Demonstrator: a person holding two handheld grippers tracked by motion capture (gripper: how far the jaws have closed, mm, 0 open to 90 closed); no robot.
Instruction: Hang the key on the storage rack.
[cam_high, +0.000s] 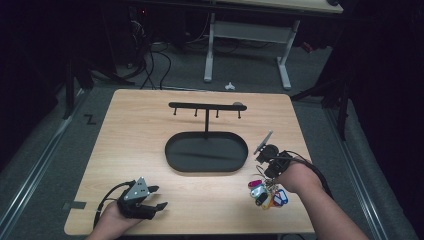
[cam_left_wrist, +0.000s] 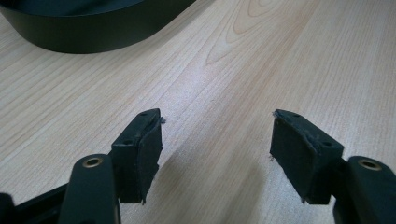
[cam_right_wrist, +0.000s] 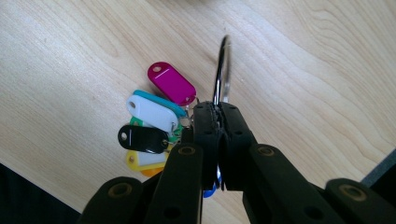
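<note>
Key ring (cam_right_wrist: 222, 70) clamped in right tongs (cam_right_wrist: 218, 112), lower arc hidden; left tongs (cam_left_wrist: 215, 140) wide.

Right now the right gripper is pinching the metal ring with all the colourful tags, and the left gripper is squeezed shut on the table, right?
Not quite. The left gripper is open, its jaws wide apart over the bare table, as the left gripper view shows. The right gripper does pinch the metal ring with the colourful tags.

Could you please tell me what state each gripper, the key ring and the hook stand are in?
left gripper: open, holding nothing, low over the table.
right gripper: shut on the key ring.
key ring: pinched upright, coloured tags fanned on the table.
hook stand: upright, hooks bare, tray bare.
</note>
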